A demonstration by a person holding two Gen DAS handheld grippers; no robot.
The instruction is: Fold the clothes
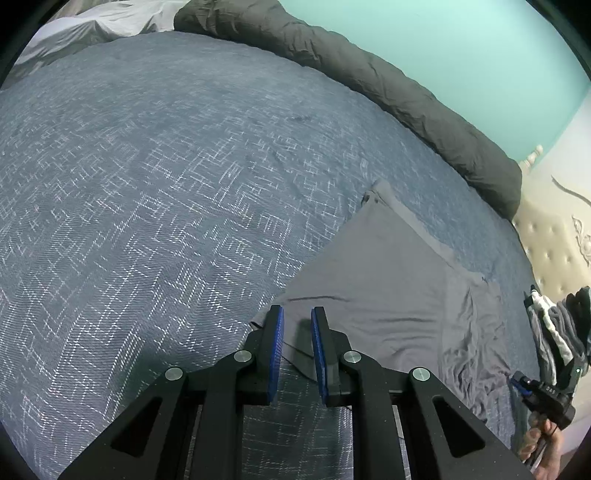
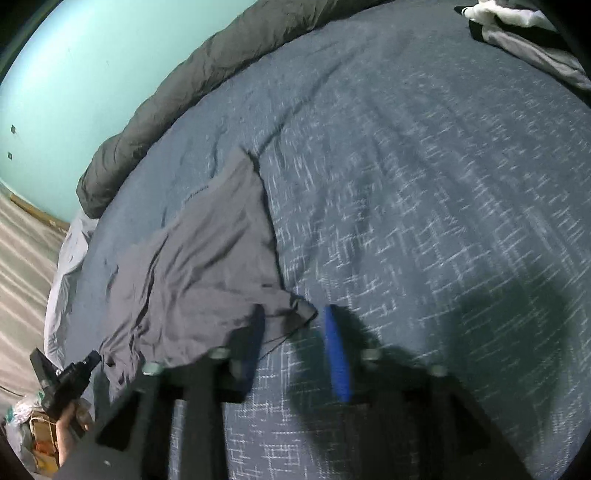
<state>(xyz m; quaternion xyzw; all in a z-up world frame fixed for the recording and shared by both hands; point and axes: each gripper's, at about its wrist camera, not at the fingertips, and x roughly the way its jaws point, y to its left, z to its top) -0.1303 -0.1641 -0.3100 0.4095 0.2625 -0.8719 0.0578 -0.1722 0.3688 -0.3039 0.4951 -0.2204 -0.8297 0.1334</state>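
Note:
A grey garment (image 1: 388, 280) lies spread on the blue patterned bedcover (image 1: 147, 203), creased toward its right side. My left gripper (image 1: 297, 321) hovers over the garment's near left corner. Its blue pads (image 1: 277, 343) stand a little apart, with cloth showing in the gap and nothing pressed. In the blurred right wrist view, the same garment (image 2: 199, 258) lies to the left. My right gripper (image 2: 295, 325) is open, and the garment's near corner (image 2: 304, 308) lies loose between its fingers. Each gripper shows in the other's view, held by a hand: right (image 1: 543, 397), left (image 2: 68, 382).
A rolled dark grey duvet (image 1: 388, 85) runs along the bed's far edge by the turquoise wall. A heap of black, white and grey clothes (image 1: 557, 332) sits at the bed's right side, near a tufted headboard (image 1: 543, 251). White sheets (image 1: 103, 26) lie far left. Floor clutter (image 2: 33, 432) sits beside the bed.

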